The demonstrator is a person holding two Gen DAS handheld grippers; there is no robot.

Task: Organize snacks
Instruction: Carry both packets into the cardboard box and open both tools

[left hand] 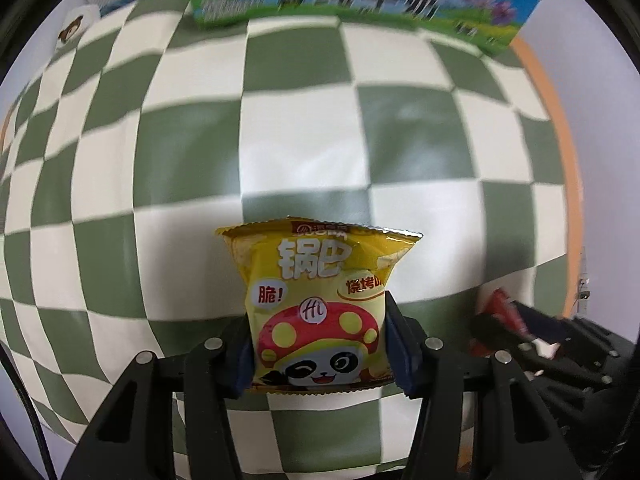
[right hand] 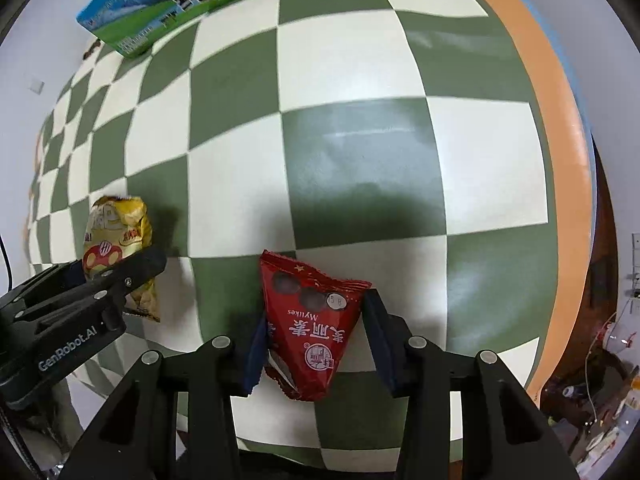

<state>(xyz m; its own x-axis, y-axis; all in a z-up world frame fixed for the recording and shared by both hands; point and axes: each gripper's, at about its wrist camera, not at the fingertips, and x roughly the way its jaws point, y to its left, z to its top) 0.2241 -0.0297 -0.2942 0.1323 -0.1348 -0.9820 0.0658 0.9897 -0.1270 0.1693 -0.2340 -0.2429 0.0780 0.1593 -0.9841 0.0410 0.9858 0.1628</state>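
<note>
Snacks are in both tools. The left tool (left hand: 318,344) is squeezed tight on a yellow snack bag (left hand: 320,308), up off the checkered bench (left hand: 300,140). The right tool (right hand: 316,344) holds a red snack bag (right hand: 312,328) — its right finger looks a bit off the bag, so that hold may be loose. A blue and green milk box (right hand: 180,4) sits far ahead of both. Carry the bags slowly, keep them apart, and squeeze gently — chips crush easily.
</note>
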